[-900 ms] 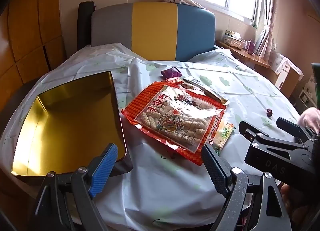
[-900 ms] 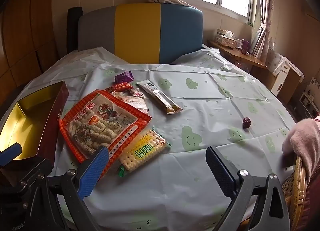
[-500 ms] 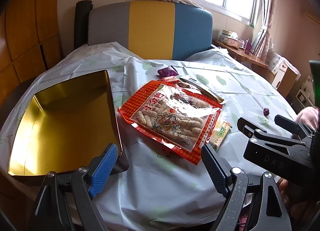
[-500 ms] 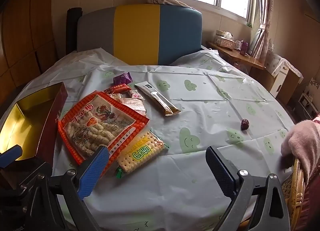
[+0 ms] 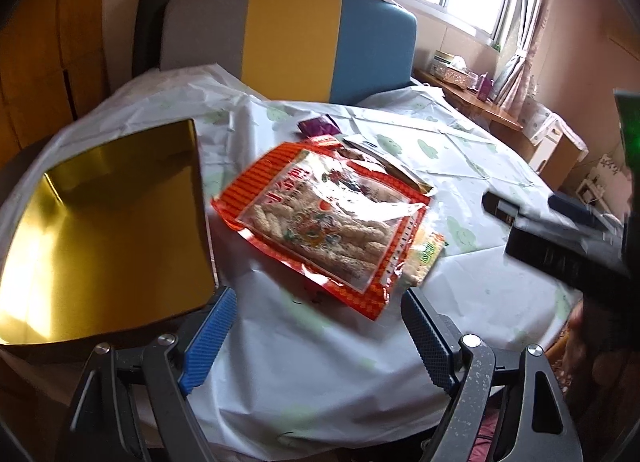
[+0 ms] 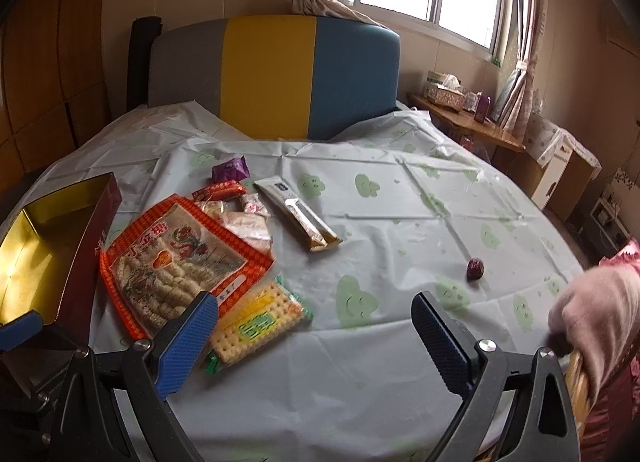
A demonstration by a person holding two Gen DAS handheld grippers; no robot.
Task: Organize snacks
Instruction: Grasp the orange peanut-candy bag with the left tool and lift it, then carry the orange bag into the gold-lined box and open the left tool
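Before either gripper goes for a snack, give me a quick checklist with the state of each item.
1. Left gripper open, nothing between pads: ok.
2. Right gripper open, nothing held: ok.
3. Gold-lined rectangular box open, nothing seen inside: ok.
4. Large orange bag of rice sticks unobstructed on top: ok.
5. Yellow-labelled cracker pack free of overlap: not ok, the bag covers one end.
6. Small round dark-red candy lying alone: ok.

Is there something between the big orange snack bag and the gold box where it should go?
Nothing visible. Only bare tablecloth lies between the orange snack bag and the open gold box beside it. The box looks empty. The cracker pack lies partly under the bag's other side.
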